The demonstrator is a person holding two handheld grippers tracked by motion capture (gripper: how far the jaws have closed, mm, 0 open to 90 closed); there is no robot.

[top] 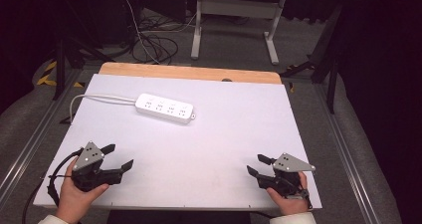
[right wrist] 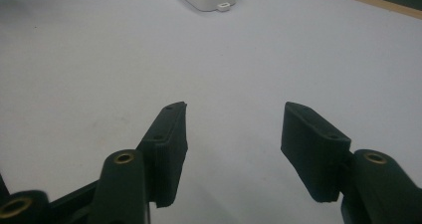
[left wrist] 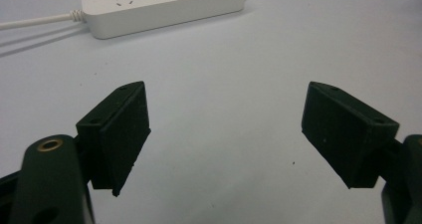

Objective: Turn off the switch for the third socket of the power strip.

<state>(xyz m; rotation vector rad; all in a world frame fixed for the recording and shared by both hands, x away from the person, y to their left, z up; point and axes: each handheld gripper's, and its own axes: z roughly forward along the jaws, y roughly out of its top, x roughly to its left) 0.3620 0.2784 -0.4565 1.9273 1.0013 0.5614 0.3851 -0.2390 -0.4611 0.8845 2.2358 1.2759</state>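
White 4-outlet power strip (top: pixel 164 108) flat on table (top: pixel 224 134) — left gripper (top: pixel 118 157), right gripper (top: pixel 259 165) jaws wide, empty.

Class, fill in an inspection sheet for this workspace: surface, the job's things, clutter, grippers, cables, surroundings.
Surface: white table with a wooden far edge, bare apart from one item.
Job's things: white power strip lying flat at far left, sockets up, nothing plugged in.
Clutter: nothing seen.
Grippers: left gripper and right gripper at the near corners, each hand-held, jaws open and holding nothing.
Cables: strip's white cord runs off the left edge; black floor cables beyond the table.
Surroundings: white stand behind, dark floor.
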